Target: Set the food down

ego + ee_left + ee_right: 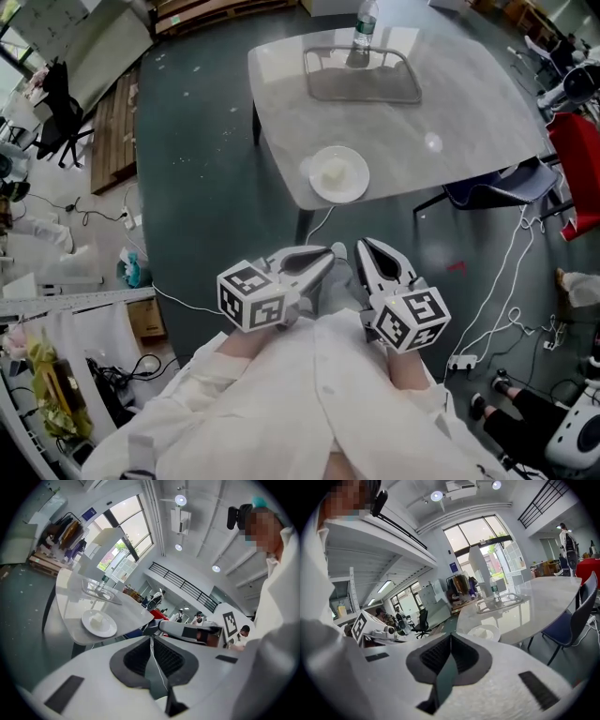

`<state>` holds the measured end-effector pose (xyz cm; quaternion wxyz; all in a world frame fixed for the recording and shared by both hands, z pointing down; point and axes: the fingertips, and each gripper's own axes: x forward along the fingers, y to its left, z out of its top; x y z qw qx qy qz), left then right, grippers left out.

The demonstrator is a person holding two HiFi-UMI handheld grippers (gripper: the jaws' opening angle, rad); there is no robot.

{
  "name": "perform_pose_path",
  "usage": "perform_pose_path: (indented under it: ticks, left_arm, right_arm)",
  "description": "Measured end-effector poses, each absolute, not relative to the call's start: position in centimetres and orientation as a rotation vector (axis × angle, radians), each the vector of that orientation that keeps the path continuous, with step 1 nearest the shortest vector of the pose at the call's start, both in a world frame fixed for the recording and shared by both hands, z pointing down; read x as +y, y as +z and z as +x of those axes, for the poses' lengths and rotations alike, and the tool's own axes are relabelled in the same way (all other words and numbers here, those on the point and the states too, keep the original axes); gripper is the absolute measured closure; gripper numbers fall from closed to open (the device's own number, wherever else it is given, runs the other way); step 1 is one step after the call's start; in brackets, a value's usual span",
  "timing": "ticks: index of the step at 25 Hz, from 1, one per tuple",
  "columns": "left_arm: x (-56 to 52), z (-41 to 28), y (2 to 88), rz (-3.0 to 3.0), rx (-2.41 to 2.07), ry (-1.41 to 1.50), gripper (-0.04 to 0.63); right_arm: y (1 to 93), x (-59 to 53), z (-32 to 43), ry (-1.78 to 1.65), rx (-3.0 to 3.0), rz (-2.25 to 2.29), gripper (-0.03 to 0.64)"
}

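A white plate (338, 174) with a pale lump of food on it sits at the near corner of the grey table (469, 122). The plate (98, 623) shows in the left gripper view and, as a white disc (484, 632), in the right gripper view. My left gripper (330, 255) and right gripper (362, 248) are held side by side in front of my body, short of the table, pointing toward the plate. Both are shut with nothing between the jaws.
A clear tray (362, 75) with a water bottle (363, 36) stands at the table's far side. A blue chair (497, 187) is tucked in at the right, a red chair (577, 159) beyond it. Cables and a power strip (461, 360) lie on the floor.
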<state>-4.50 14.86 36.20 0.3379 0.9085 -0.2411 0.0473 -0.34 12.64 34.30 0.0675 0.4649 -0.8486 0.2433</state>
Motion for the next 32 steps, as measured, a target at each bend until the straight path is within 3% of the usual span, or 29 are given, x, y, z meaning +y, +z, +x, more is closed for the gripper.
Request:
perform_pose_path:
  ticks: [16, 25, 32]
  left_arm:
    - [-1.3, 1.1, 34.2, 2.379, -0.796, 0.056, 0.563]
    - [-4.9, 3.8, 34.4, 2.352, -0.855, 0.020, 0.563]
    - [-6.3, 1.8, 35.5, 2.299, -0.932, 0.044, 0.563]
  right_arm:
    - [32.5, -2.4, 5.1, 0.631, -2.608, 1.203, 0.614]
    - [33.7, -6.1, 7.8, 0.685, -2.624, 1.101, 0.614]
    - [35.5, -6.5, 7.2, 0.738, -2.606, 1.004, 0.614]
